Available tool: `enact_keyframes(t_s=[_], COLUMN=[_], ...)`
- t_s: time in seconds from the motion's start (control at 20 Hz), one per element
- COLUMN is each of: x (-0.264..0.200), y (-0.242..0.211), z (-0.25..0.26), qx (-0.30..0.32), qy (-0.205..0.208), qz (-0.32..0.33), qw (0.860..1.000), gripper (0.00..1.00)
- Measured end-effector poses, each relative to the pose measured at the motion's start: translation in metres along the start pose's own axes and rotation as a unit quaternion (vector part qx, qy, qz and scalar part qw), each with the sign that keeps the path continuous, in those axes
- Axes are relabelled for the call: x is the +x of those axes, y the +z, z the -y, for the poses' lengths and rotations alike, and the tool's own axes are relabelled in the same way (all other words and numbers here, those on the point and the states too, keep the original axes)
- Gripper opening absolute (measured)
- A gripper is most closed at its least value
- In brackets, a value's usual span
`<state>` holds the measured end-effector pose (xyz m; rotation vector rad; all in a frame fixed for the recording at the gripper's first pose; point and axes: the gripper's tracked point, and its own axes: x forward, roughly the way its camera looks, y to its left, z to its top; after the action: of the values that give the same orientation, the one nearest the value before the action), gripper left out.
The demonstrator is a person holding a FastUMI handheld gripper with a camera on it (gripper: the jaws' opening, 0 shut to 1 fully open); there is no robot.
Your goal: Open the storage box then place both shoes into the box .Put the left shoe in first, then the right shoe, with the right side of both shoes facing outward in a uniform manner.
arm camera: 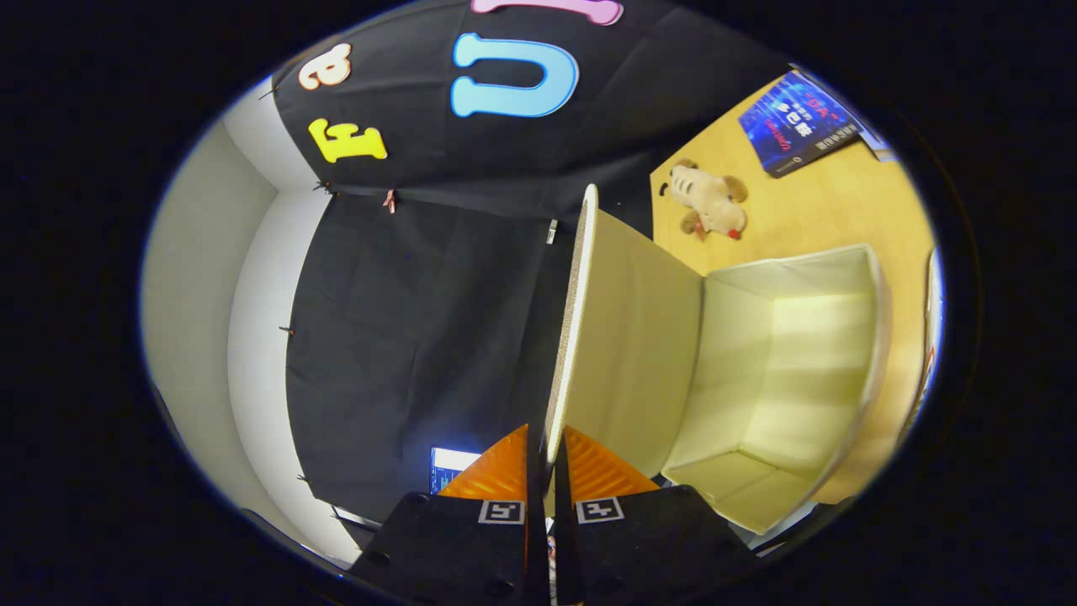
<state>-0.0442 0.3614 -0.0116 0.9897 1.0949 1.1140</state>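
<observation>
Fig. 1, gripper view. My gripper (551,459) is clamped on the edge of the storage box lid (627,337); both fingers (496,471) press the lid rim from either side, w/ hardly any gap between them. The camera is rolled, so the table (841,210) runs up the far side of the scene rather than lying flat.

Lid: swung up and away from the box body, seen nearly edge-on, its pale inner face turned toward the cavity. Storage box (791,370): open, interior bare, walls and floor lit; it rests on the table beyond and to one side of the fingers. No shoe lies inside the box.

Other items on the table, past the box: a plush dog (708,200) and, further off, a blue book (795,122), well apart from the box. A lit screen (450,463) sits low behind one finger.

Step in hand, as I judge it: opening the box, approx. done, since the lid stands clear of the opening. The shoe steps are untouched.

Next move, my est.: carry the lid far enough that it stays back unaided, then let go w/o it falling shut. After that, find the left shoe first and orient it right side outward before lowering it in. Risk: lid drops if released early.
</observation>
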Motion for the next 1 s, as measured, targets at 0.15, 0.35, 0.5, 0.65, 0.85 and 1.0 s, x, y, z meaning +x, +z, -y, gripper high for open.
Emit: enact_keyframes(t_s=[0.15, 0.35, 0.5, 0.65, 0.85, 1.0], x=[0.048, 0.106, 0.137, 0.154, 0.141, 0.097], y=[-0.007, -0.019, -0.026, -0.023, -0.016, 0.004], z=[-0.015, -0.015, -0.006, 0.003, 0.021, 0.026], qx=[-0.023, -0.040, -0.041, -0.056, -0.112, -0.166], qy=[-0.007, -0.027, -0.042, -0.061, -0.101, -0.140], qz=[-0.001, -0.009, -0.017, -0.013, -0.006, 0.037], qw=[1.000, 0.999, 0.998, 0.996, 0.989, 0.975], gripper=[0.09, 0.09, 0.10, 0.13, 0.58, 0.97])
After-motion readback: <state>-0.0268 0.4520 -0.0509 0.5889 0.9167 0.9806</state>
